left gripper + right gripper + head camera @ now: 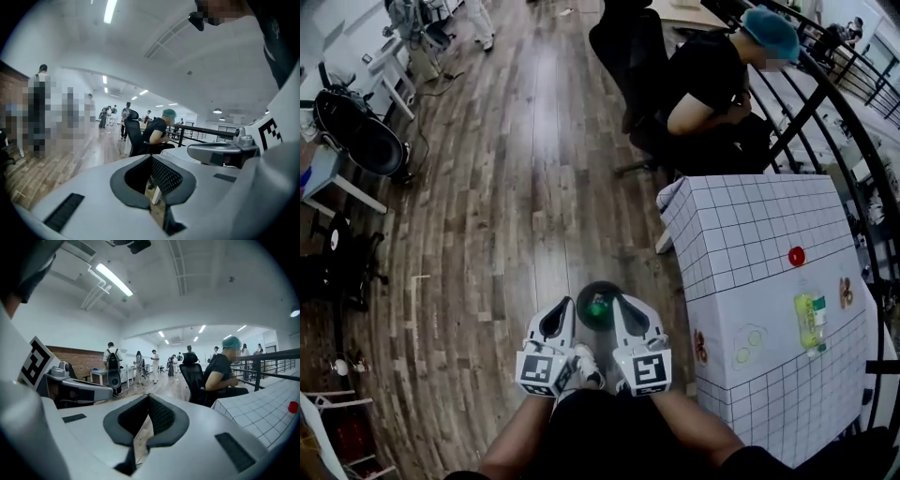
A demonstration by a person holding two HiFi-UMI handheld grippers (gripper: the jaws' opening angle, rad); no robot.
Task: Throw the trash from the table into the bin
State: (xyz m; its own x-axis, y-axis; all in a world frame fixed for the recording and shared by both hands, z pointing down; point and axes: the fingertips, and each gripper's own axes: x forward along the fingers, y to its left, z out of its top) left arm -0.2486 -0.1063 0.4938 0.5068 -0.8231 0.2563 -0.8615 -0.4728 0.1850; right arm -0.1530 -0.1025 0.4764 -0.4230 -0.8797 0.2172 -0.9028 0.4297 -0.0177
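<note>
The left tool (562, 309) had its jaws pressed together with nothing between them. In its own view only floor showed through the slit below the pads. The right tool (624, 306) was pressed together and empty in the same way. Both were held side by side in front of the person's lap, tips pointing away, well apart from the desk (750, 225).

Just past the tips, between the two, the bin (584, 298) stood on the floor. A green thing (598, 307) lay inside it, and I took that for one piece of trash already thrown in.

The desk stood to the right and was not cleared. A yellow-green bottle (811, 322) lay toward its near right part. A red cap (796, 255) sat farther off, apart from the bottle. A brown speck (846, 292) just right of the bottle was too small to name.

So the task looked partly done — something in the bin, both tools free. At least the bottle and the cap were left to fetch from the desk and drop in.
</note>
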